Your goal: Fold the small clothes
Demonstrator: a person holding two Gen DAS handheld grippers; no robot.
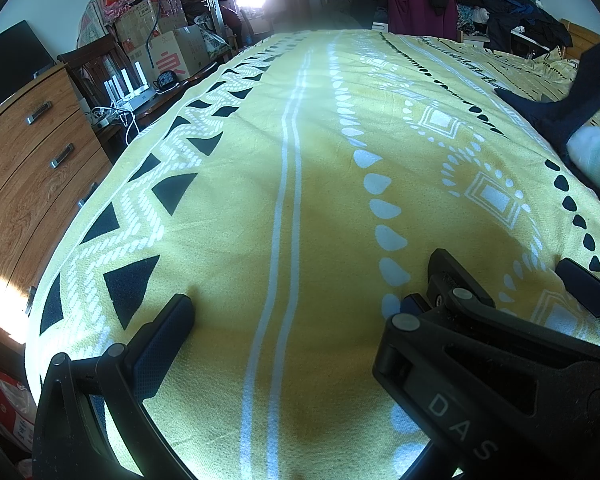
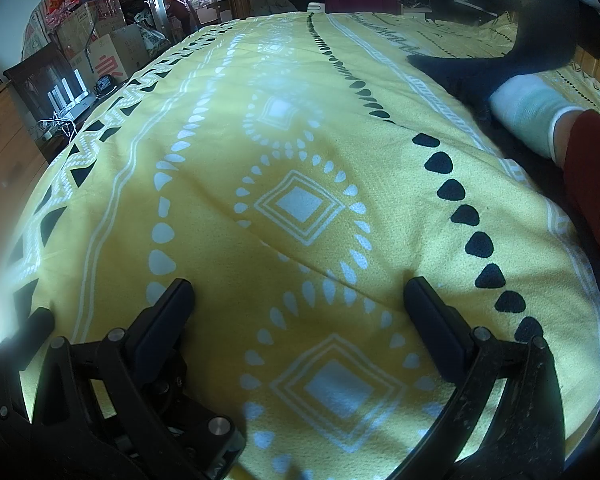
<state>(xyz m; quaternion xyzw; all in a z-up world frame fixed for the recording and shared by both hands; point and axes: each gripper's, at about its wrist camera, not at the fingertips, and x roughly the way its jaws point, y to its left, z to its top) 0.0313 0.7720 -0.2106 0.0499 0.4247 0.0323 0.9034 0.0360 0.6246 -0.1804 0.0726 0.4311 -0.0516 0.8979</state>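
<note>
Two tongs of mine rest low over the yellow blanket, and neither holds anything. My left gripper is spread wide, one finger down by a black triangle of the print, the other past the white double stripe, with bare cloth between them. My right gripper is just as open, its pads apart on either side of a white diamond in the pattern. In the left view the right gripper shows at the lower right, close beside my left one, its jaws also apart. The small clothes lie well away from both, toward the far right of the bed: a dark sock stretched out on the blanket with its cuff lifted up, and a white sock just in front of it, touching it. A red sleeve comes in from the right edge next to the white sock. The left view catches the same dark sock and white sock at its right margin. Beyond the left edge of the bed stand a wooden dresser, stacked boxes and a desk with cables; piled clothes sit behind the far end.
</note>
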